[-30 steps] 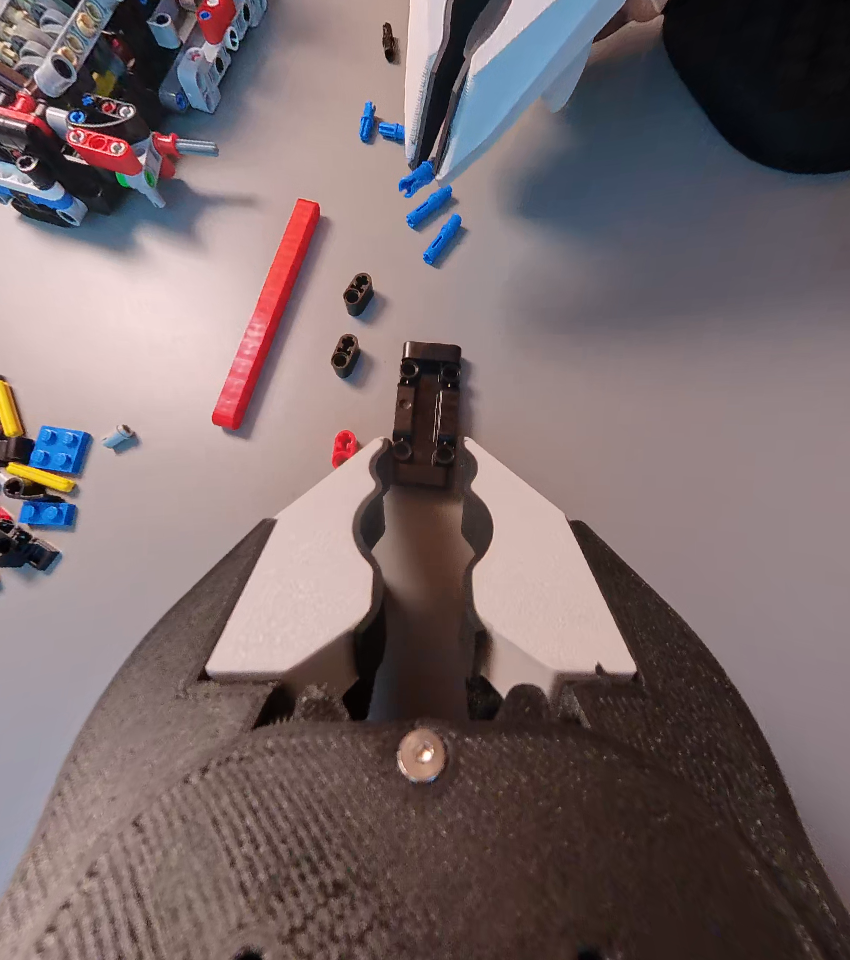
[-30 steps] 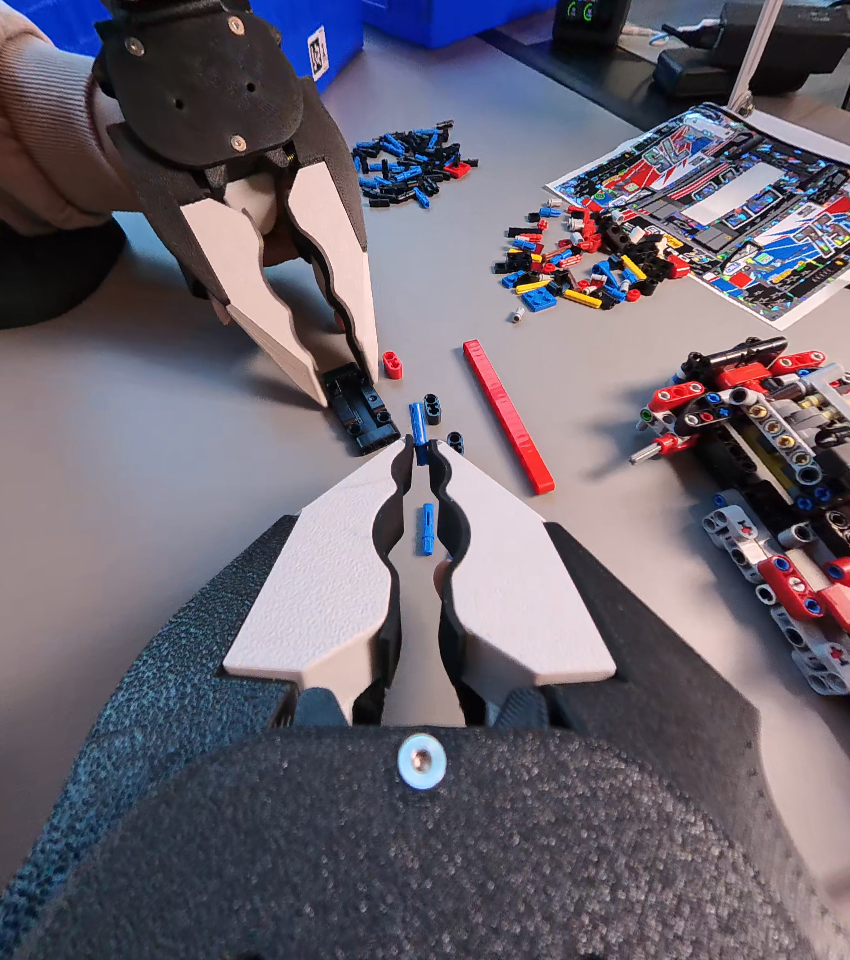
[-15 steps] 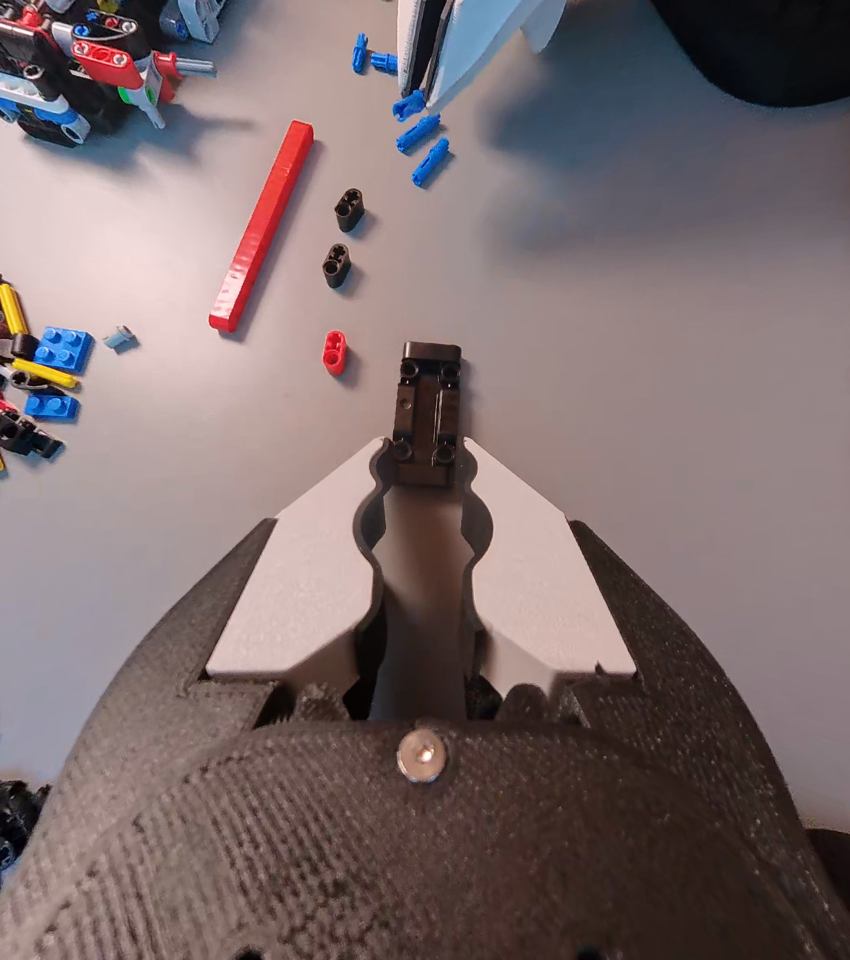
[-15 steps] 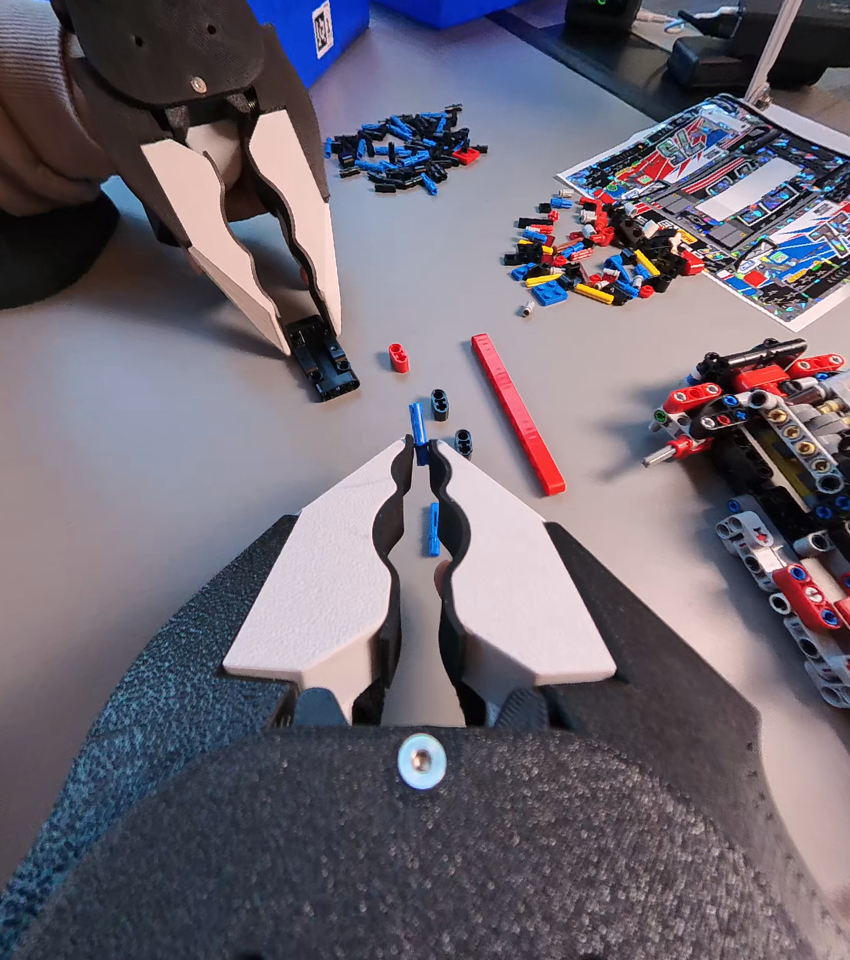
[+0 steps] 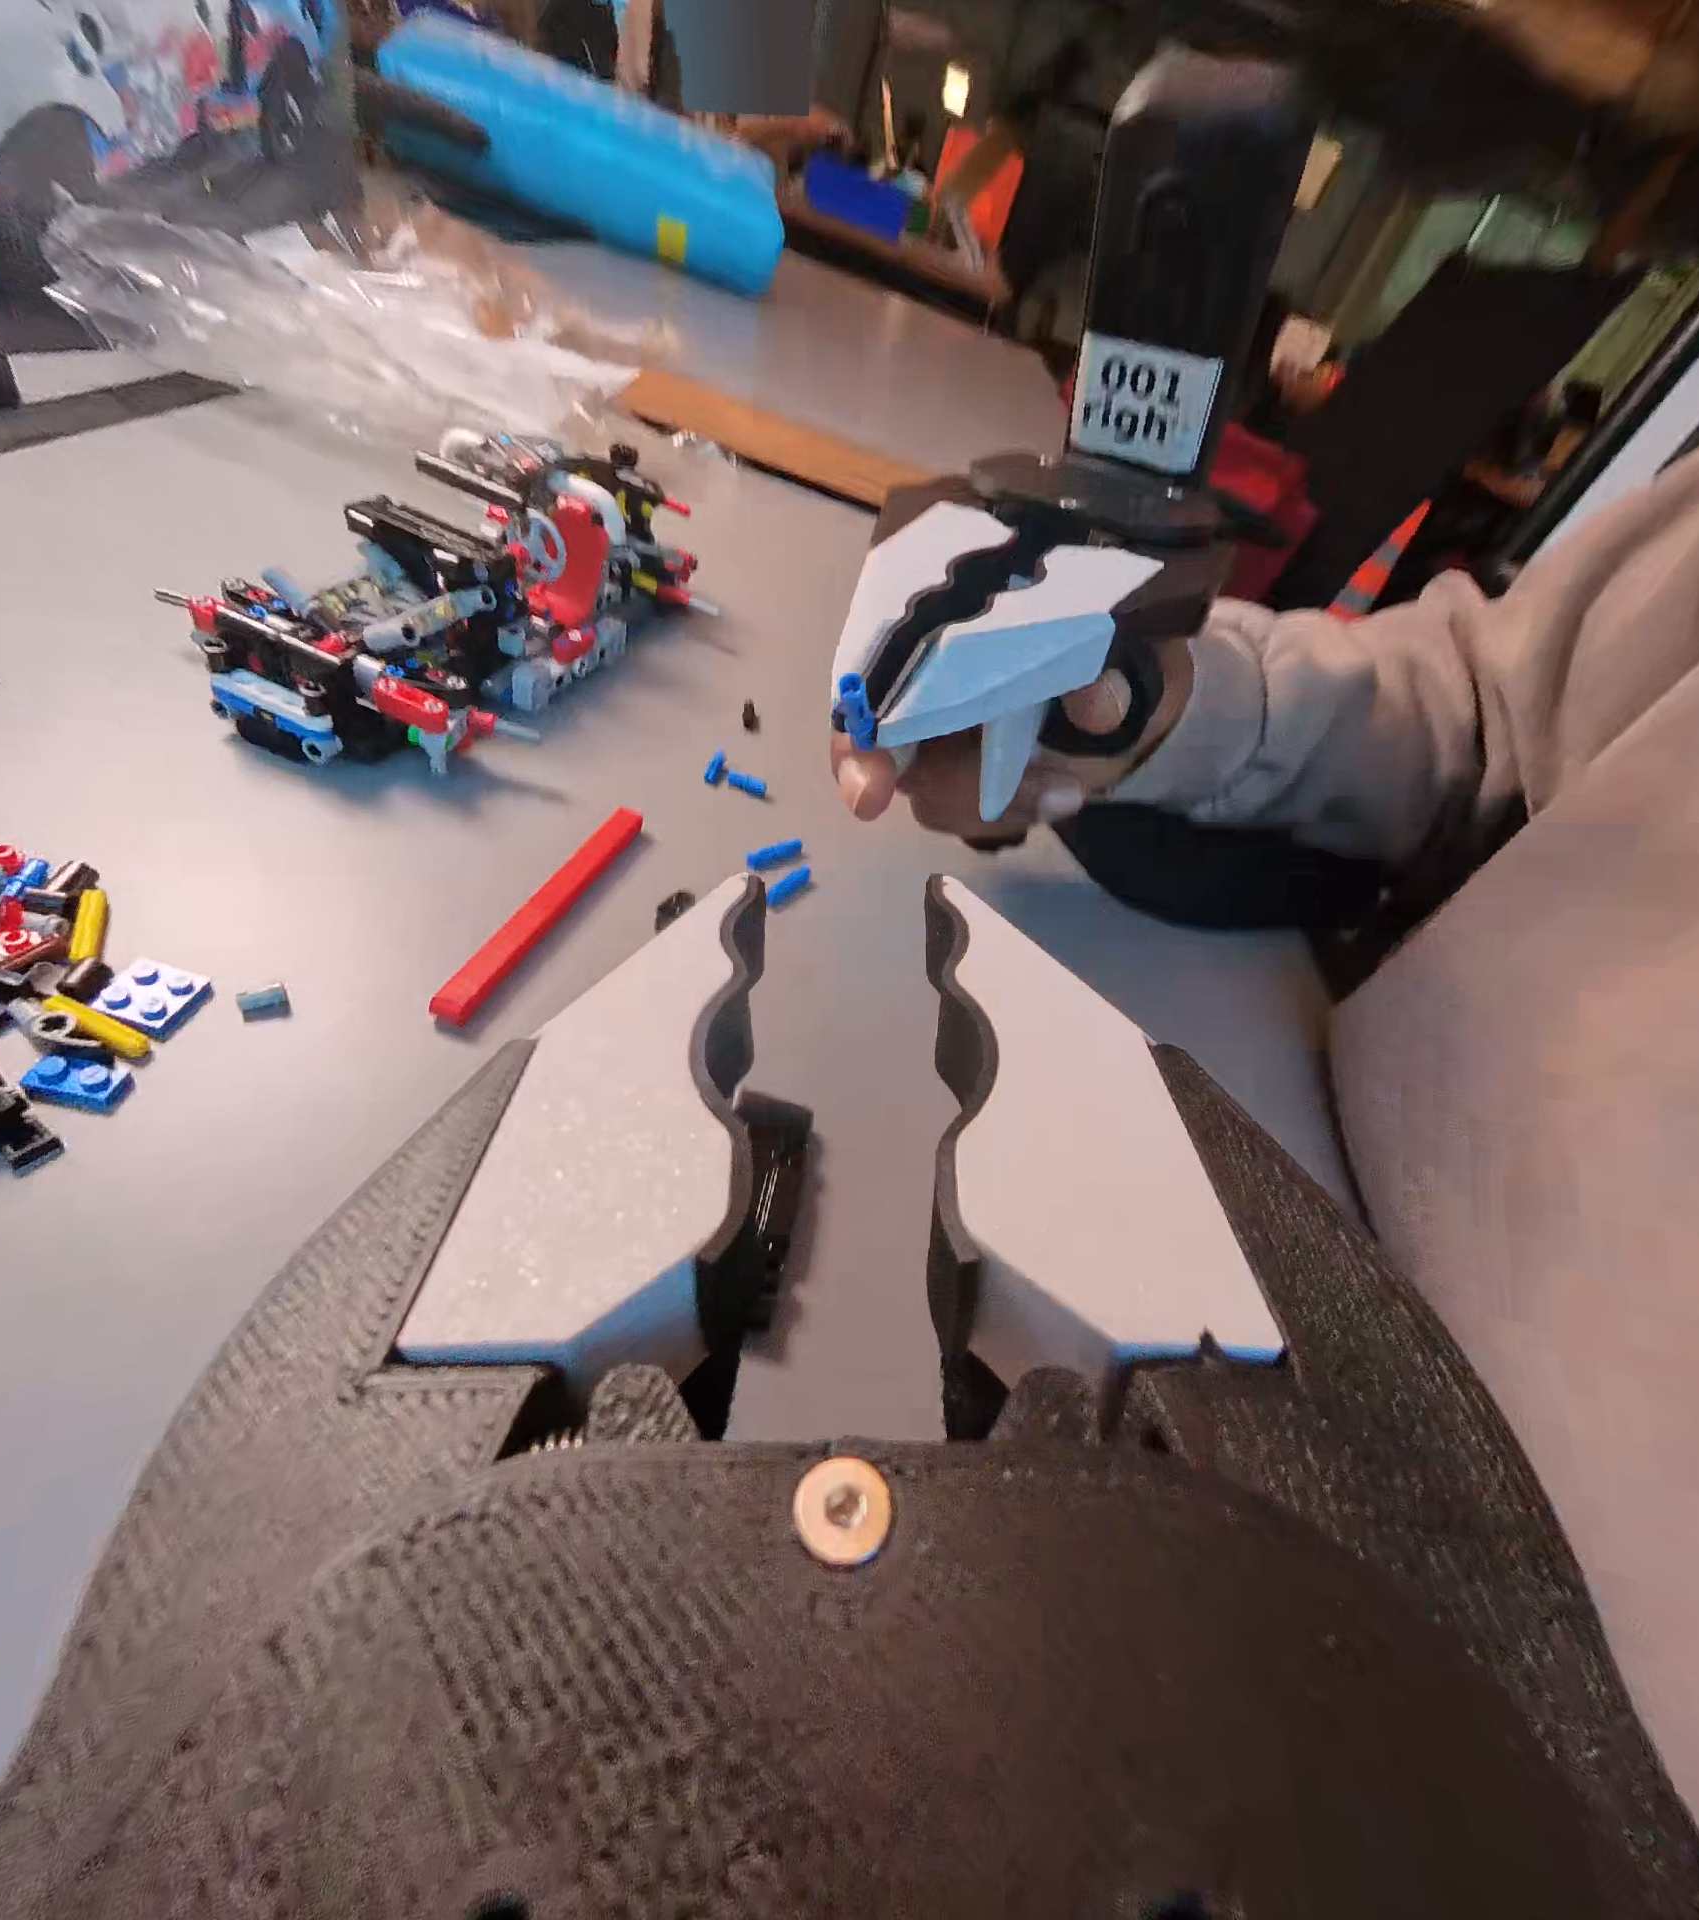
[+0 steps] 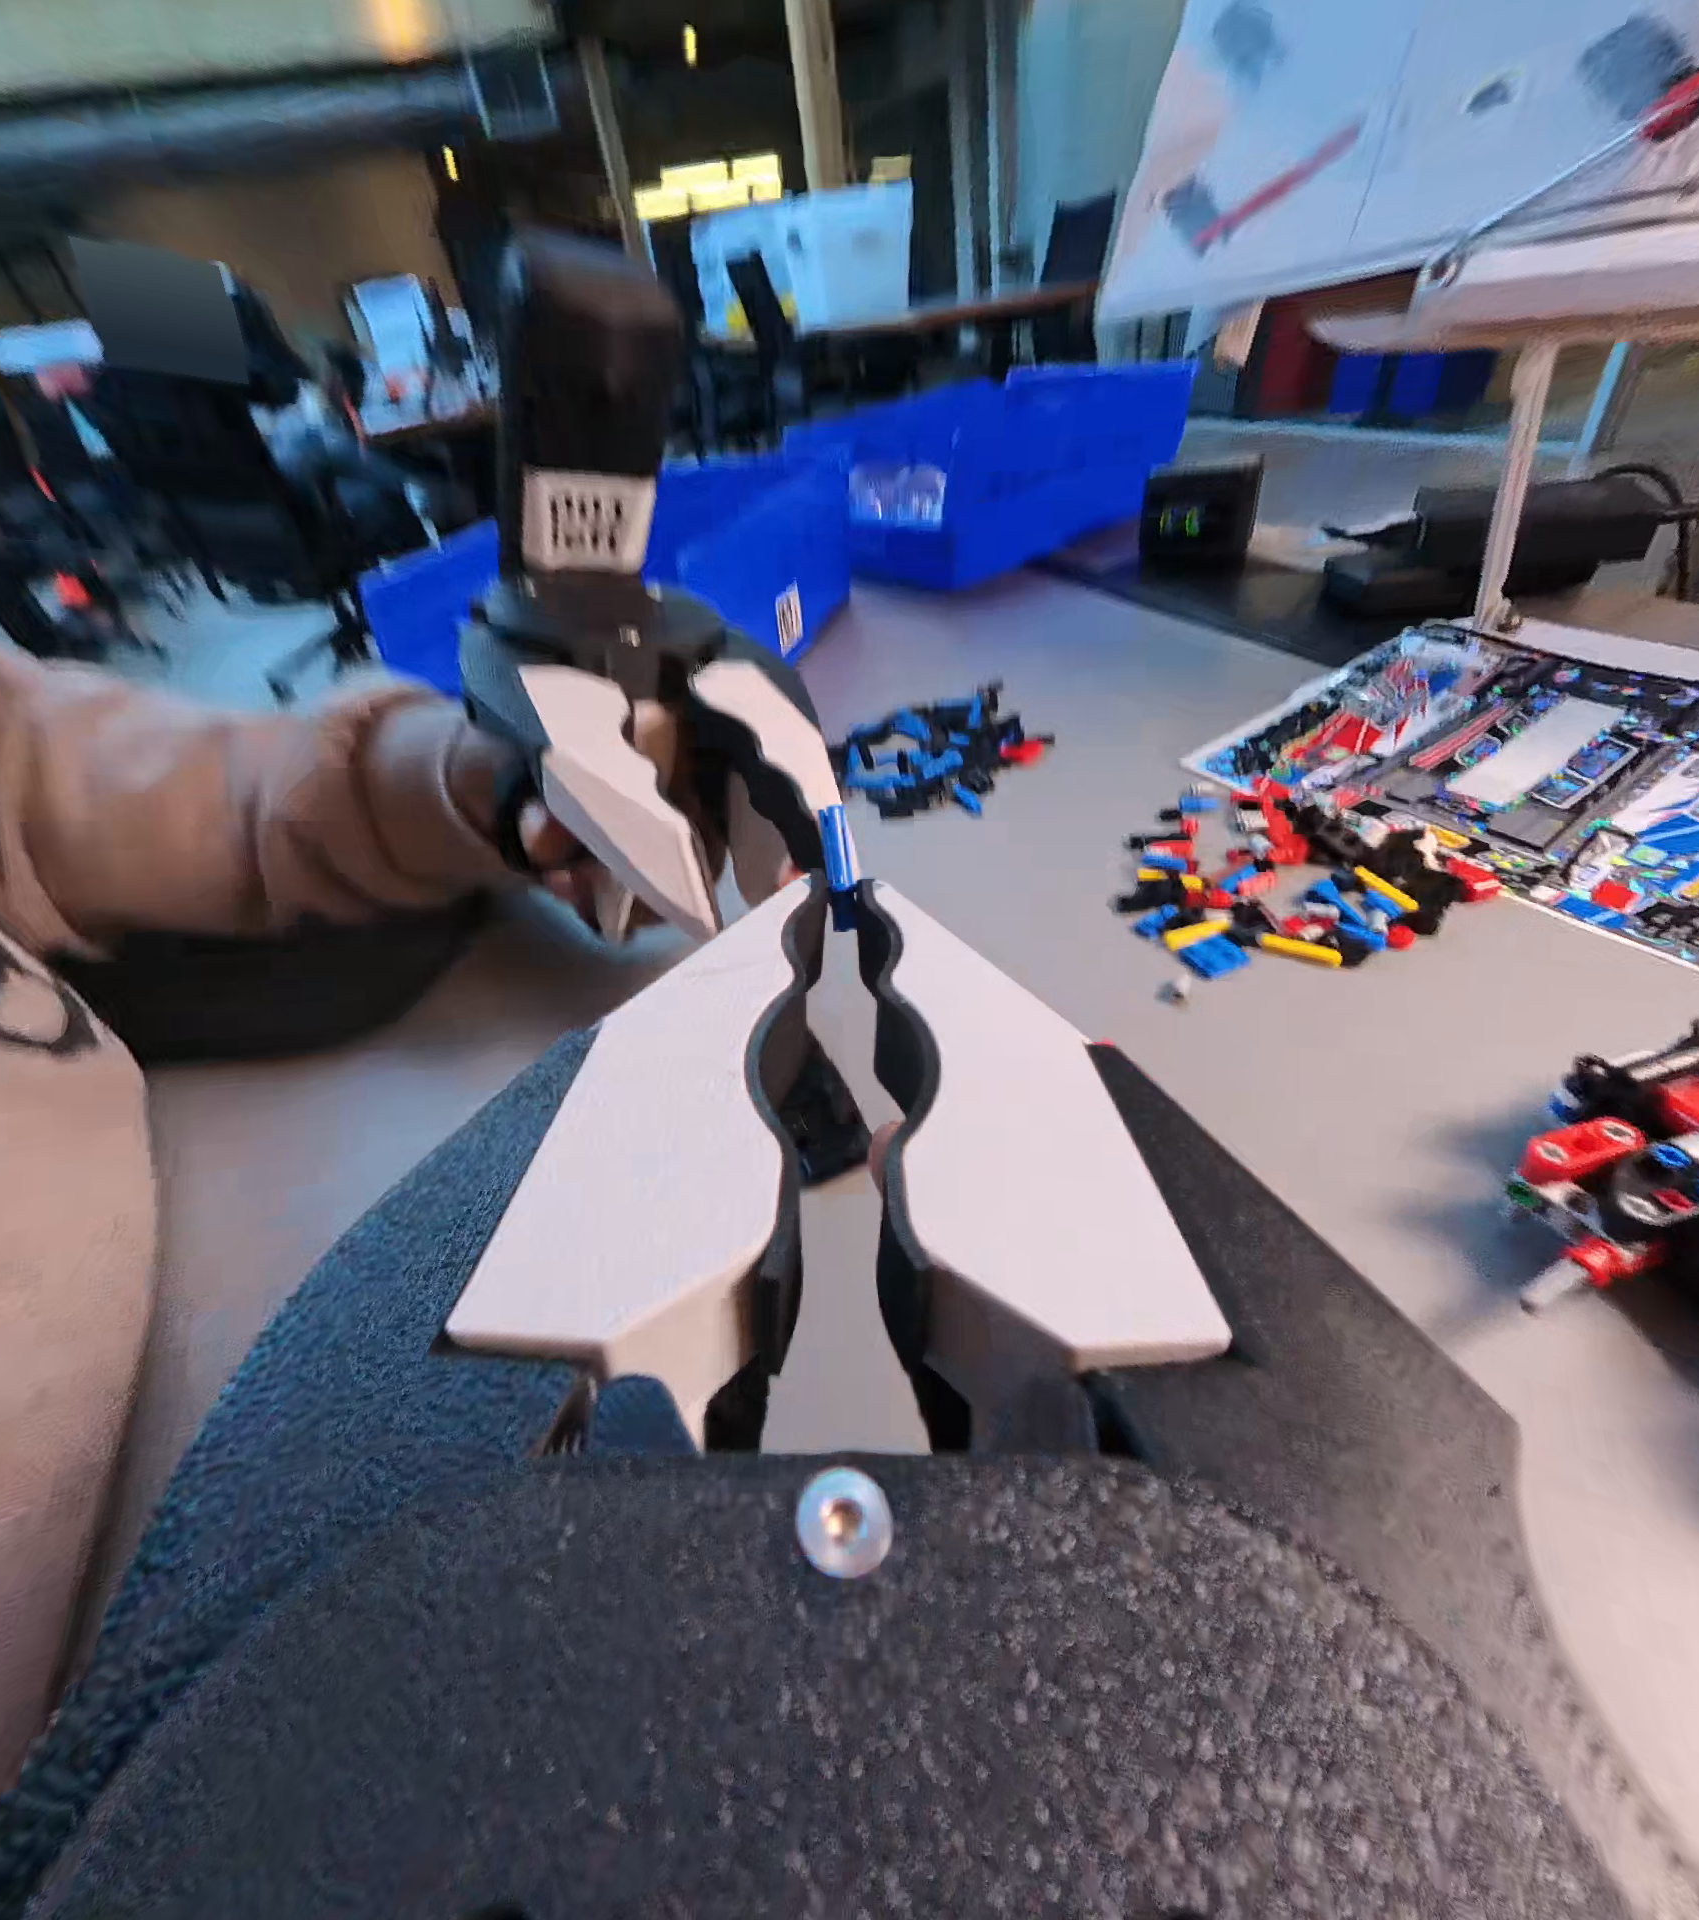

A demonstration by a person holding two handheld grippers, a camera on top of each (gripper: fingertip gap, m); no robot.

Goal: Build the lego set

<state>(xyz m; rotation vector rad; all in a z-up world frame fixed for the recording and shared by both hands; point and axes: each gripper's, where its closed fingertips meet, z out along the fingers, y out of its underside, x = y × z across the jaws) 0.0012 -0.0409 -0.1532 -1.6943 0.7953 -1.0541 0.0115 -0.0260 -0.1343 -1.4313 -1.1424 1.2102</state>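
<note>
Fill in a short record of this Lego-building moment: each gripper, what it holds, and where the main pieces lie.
left gripper: jaws open, holding nothing
right gripper: jaws shut on a blue pin, up off the table
black piece: blurred, below the left gripper, not gripped
partly built model: on the grey table, left of the left gripper
red beam: flat on the table, between model and left gripper
loose pieces: pile at the left wrist view's left edge
</note>
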